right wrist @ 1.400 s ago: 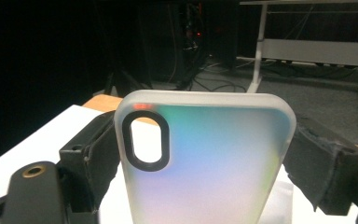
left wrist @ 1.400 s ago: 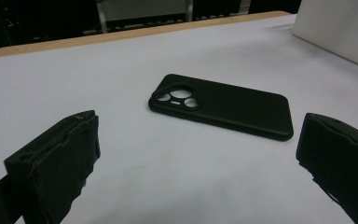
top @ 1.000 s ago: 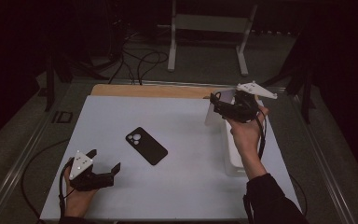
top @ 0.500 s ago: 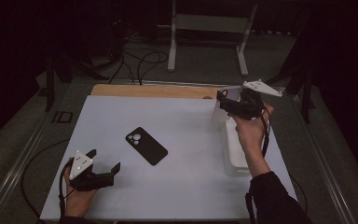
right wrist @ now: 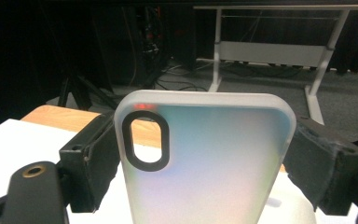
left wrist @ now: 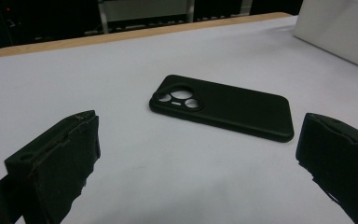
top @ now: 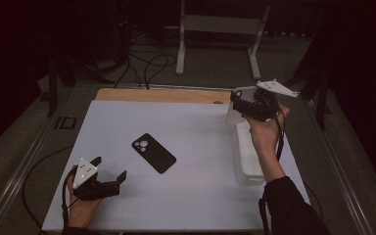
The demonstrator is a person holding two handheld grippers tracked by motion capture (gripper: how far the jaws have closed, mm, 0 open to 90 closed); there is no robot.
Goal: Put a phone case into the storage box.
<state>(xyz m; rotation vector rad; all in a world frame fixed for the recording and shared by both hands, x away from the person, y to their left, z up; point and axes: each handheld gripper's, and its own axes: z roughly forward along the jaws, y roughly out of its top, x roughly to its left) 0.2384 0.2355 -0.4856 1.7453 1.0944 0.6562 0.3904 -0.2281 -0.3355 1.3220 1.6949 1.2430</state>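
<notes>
Holding translucent phone case (right wrist: 205, 158) upright, right gripper (top: 247, 105) clamps case by both long edges, above far end of white tray (top: 248, 174) at table's right side; edge grip leaves camera cutout and back face unobstructed. Left gripper (top: 108, 172) rests low at near-left of white mat (top: 191, 122), jaws spread wide, empty, aimed at black phone case (left wrist: 223, 107). Black phone case lies flat mid-mat, camera holes up, well apart from tray. Judgement: wide jaw spacing suits straddling its width.

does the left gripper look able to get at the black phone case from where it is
Probably yes. The left gripper is open and faces the black phone case, which lies flat with bare white table between them. The right gripper is off at the far side, shut on a frosted case.
</notes>
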